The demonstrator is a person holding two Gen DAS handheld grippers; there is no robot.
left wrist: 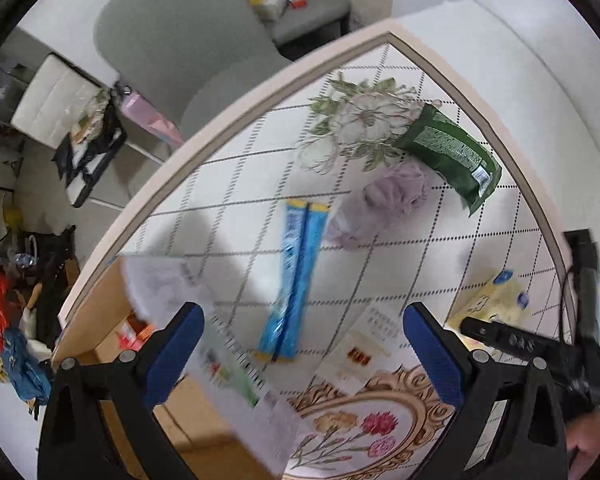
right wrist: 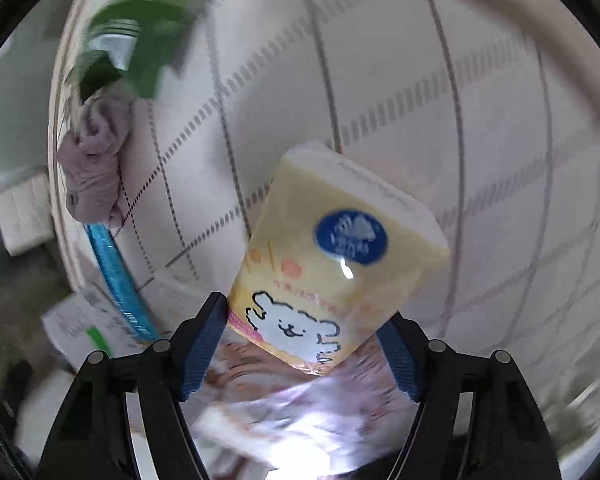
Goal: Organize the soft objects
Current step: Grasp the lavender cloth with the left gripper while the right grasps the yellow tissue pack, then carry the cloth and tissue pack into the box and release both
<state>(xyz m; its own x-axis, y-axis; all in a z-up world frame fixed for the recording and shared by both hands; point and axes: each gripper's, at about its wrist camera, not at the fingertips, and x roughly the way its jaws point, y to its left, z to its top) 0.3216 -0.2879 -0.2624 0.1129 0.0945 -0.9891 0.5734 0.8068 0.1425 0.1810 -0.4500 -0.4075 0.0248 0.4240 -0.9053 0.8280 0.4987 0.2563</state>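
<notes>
My right gripper (right wrist: 302,344) is shut on a yellow tissue pack (right wrist: 332,256) with a white bear and a blue round label, held above the table; it also shows in the left wrist view (left wrist: 492,300). My left gripper (left wrist: 300,344) is open, with a blurred white packet (left wrist: 220,356) by its left finger; I cannot tell whether they touch. A blue pack (left wrist: 296,276), a crumpled lilac cloth (left wrist: 384,200) and a green pouch (left wrist: 452,152) lie on the table. The cloth (right wrist: 96,164), the green pouch (right wrist: 140,28) and the blue pack (right wrist: 116,276) also show in the right wrist view.
The table (left wrist: 228,120) has a checked cloth with flower prints. A flat white sachet (left wrist: 364,344) lies between my left fingers. A grey chair (left wrist: 188,40) stands beyond the far edge, with clutter on the floor at left. The right gripper's body (left wrist: 560,344) is at right.
</notes>
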